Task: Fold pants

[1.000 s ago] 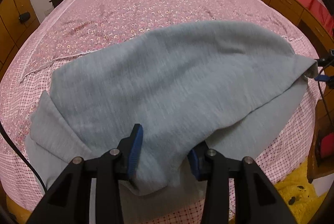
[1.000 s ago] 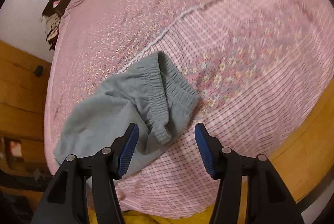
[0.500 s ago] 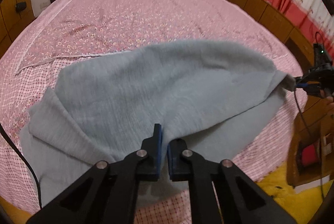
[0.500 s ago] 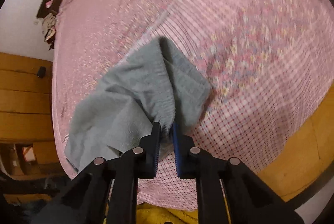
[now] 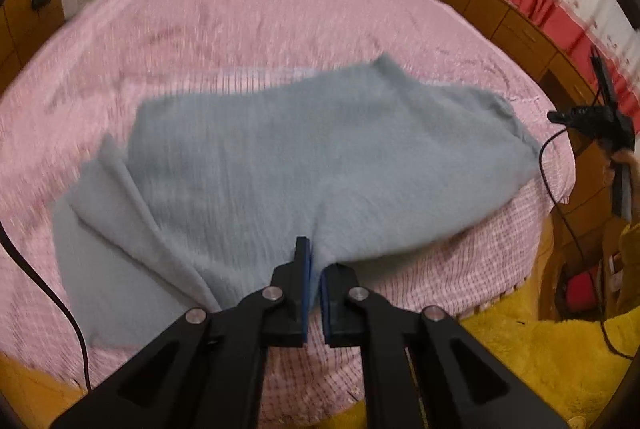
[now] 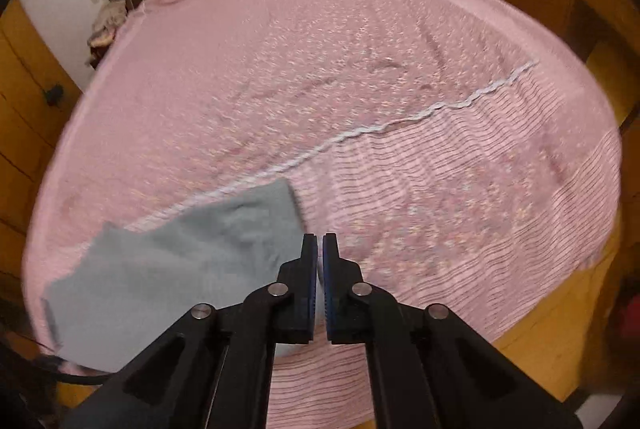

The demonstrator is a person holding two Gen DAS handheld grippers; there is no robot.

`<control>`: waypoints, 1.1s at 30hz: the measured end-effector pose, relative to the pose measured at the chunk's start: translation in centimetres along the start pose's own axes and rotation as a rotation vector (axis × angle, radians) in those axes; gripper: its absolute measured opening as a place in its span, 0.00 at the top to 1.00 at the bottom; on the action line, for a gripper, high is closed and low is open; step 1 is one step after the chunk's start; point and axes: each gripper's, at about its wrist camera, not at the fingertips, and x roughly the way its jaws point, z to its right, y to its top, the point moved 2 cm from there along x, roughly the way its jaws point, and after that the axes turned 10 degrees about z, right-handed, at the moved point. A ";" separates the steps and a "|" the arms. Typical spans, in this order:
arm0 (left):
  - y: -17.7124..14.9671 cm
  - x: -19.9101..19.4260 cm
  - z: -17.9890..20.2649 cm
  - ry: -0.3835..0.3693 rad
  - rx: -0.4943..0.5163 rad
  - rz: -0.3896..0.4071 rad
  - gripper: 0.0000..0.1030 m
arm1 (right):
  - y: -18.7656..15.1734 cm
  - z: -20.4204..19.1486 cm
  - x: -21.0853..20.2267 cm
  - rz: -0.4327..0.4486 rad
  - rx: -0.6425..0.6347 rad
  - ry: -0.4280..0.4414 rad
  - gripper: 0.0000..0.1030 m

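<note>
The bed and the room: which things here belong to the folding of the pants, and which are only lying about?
Part of the job:
- grey pants
- left gripper, shut on the pants' near edge
- right gripper, shut on the pants
- pink bedspread, the work surface

Only lying about:
- clothes heap by the headboard
- red curtain
- yellow rug

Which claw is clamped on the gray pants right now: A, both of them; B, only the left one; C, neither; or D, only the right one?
A: the left claw pinches a fold of the gray pants, and the right claw is closed on their edge.
</note>
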 end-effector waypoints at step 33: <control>0.4 -5.8 -10.0 0.196 -0.385 0.182 0.53 | -9.7 -17.6 3.7 -0.080 -0.467 0.211 0.78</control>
